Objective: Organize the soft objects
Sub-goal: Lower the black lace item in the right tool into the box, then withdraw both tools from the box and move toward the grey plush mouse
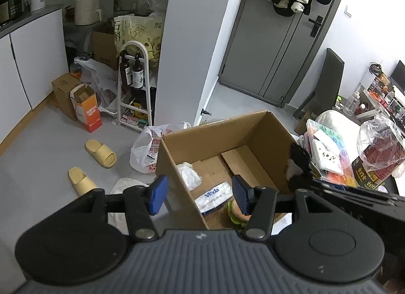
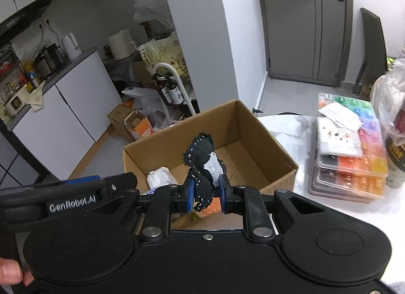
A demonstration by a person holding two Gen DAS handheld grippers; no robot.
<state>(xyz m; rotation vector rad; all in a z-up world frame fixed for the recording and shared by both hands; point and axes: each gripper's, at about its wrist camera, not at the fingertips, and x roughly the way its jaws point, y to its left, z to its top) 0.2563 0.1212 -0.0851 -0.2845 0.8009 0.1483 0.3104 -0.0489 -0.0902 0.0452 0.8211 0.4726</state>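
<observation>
An open cardboard box (image 1: 268,142) (image 2: 255,142) stands on a white table. In it lie a crumpled white wad (image 1: 188,173) (image 2: 160,177), a Vinda tissue pack (image 1: 215,196) and a burger plush (image 1: 236,211). My left gripper (image 1: 200,195) is open, its blue pads straddling the box's left wall without touching it. Over the box, my right gripper (image 2: 206,194) is shut on a black-and-white soft toy (image 2: 202,162), which sticks up between the pads. That toy (image 1: 298,157) also shows at the box's right rim in the left wrist view.
A stack of colourful bead cases (image 2: 354,162) (image 1: 329,152) and a plastic-wrapped bag (image 1: 382,147) sit on the table right of the box. Below on the floor are yellow slippers (image 1: 101,153), plastic bags (image 1: 144,152), cartons (image 1: 76,101) and a white rack (image 1: 134,86).
</observation>
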